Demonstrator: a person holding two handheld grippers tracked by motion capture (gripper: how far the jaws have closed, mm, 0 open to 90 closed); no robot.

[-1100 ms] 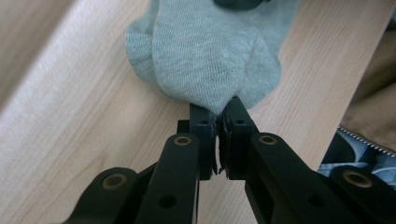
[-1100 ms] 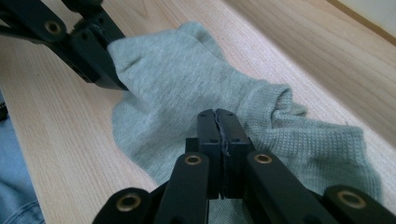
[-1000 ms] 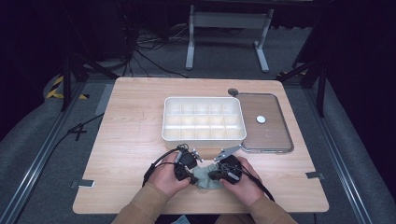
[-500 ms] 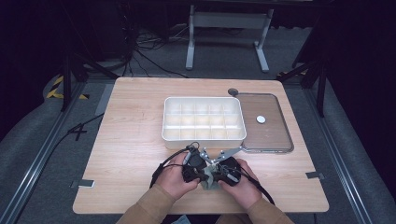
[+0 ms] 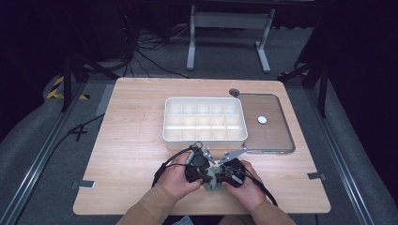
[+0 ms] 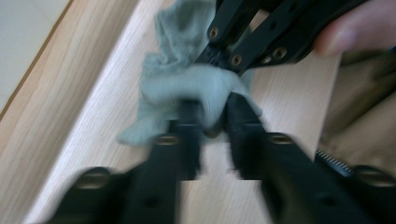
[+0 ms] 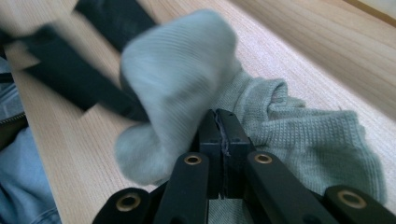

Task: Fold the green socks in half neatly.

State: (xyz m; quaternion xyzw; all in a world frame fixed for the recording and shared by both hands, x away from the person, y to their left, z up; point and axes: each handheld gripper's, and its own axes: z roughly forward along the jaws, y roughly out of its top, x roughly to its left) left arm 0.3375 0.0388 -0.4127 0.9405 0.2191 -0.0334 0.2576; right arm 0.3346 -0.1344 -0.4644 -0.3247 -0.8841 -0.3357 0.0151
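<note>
A: Where is the sock (image 5: 212,182)?
B: At the table's (image 5: 131,140) near edge, about midway along it, bunched between the two hands. It is pale grey-green knit, partly lying on the wood and partly lifted.

A: What are the right tongs (image 7: 221,122) doing?
B: Their jaws are pressed together with the sock's fabric pinched between the tips. In the right gripper view the cloth spreads out flat to one side of them, and a rounded fold of it stands up on the other.

A: And the left tongs (image 6: 212,114)?
B: Their jaws have just been opening. In the left gripper view they stand a little apart, with a puffed part of the sock between them. The view is blurred, so I cannot tell whether the pads press on the cloth.

A: How do the two sit against each other?
B: Tip to tip, nearly touching, over the sock. In the high view the left tongs (image 5: 206,171) and right tongs (image 5: 217,172) meet just short of the white tray (image 5: 205,136), which sits further in, near the table's middle.

A: Anything beside the tray?
B: A clear lid (image 5: 277,136) lies flat, touching its right side.
</note>
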